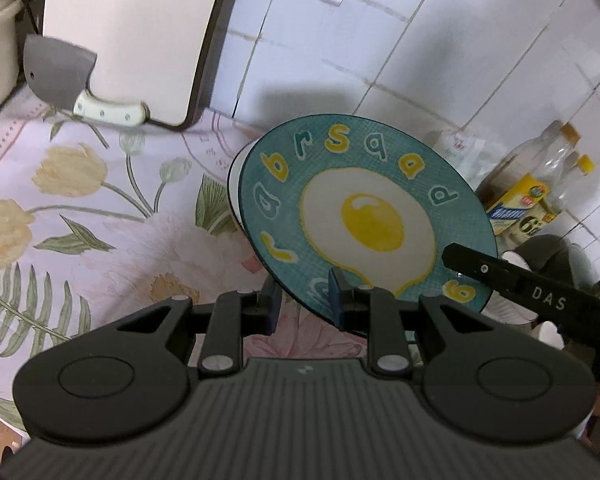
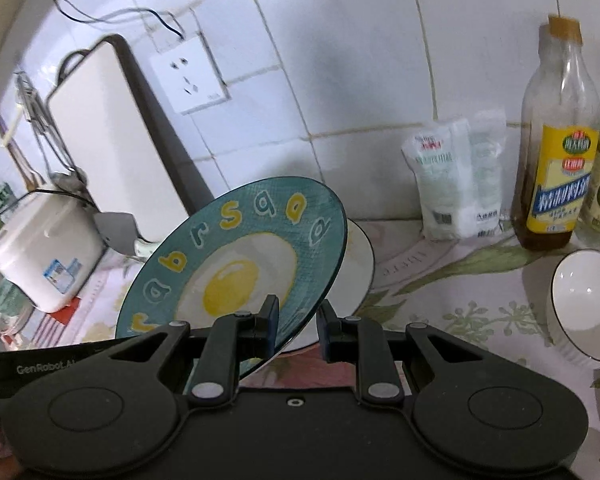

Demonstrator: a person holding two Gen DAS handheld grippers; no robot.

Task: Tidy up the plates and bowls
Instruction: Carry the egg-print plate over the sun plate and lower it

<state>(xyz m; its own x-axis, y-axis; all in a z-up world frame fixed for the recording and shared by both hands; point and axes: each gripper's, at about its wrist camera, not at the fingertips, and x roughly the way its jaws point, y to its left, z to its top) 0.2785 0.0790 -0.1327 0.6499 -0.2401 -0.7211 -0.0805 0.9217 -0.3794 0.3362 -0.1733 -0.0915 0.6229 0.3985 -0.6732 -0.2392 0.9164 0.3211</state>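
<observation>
You hold the egg plate (image 1: 364, 216) tilted above the white plate (image 2: 360, 264), both grippers' fingers straddling its rim, contact unclear. Next, lower it flat onto that plate.

The left black two-finger tool (image 1: 306, 300) stood with its blue-padded fingers (image 1: 334, 294) parted wide, level. The right black two-finger tool (image 2: 298, 320) likewise had its fingers (image 2: 270, 316) spread apart.
</observation>
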